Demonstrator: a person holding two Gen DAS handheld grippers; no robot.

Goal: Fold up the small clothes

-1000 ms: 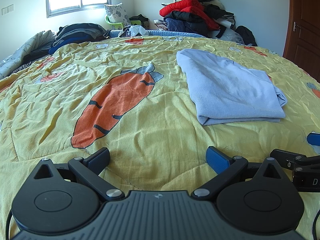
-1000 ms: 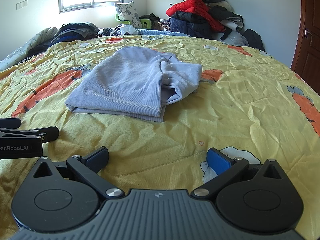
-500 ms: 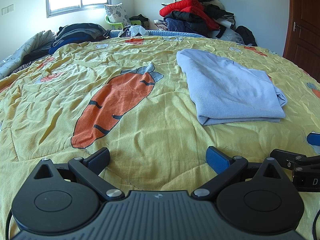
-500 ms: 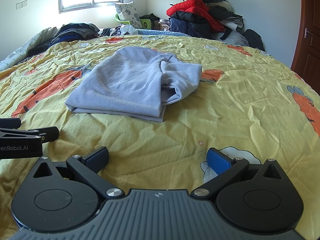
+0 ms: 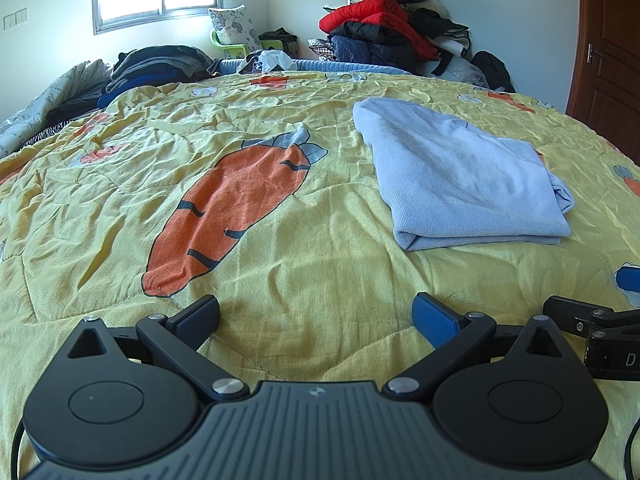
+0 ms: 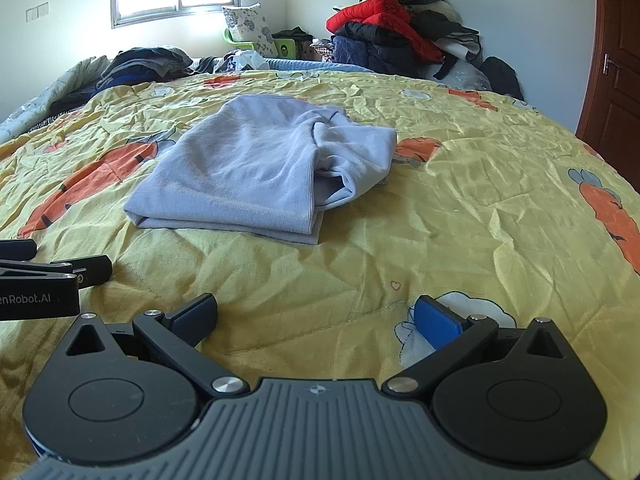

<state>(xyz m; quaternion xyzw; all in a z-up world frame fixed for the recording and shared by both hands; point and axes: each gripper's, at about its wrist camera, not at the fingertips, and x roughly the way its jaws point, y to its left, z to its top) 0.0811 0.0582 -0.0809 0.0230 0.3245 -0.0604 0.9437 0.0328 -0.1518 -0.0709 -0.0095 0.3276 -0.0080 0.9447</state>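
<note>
A light blue garment [image 5: 460, 172] lies folded into a flat rectangle on the yellow carrot-print bedspread [image 5: 280, 264], ahead and to the right in the left wrist view. From the right wrist view the same blue garment [image 6: 256, 168] sits ahead and slightly left, a loose fold bulging on its right side. My left gripper [image 5: 316, 314] rests low over the bedspread, open, with nothing between its blue pads. My right gripper [image 6: 316, 314] is likewise open and empty, well short of the garment. Each gripper shows at the edge of the other's view.
A heap of red, black and navy clothes [image 5: 384, 36] is piled against the far wall. Dark folded clothes [image 5: 156, 68] and a grey quilt lie at the bed's far left. A brown door [image 5: 612, 60] stands at the right. A patterned pillow [image 5: 234, 30] sits under the window.
</note>
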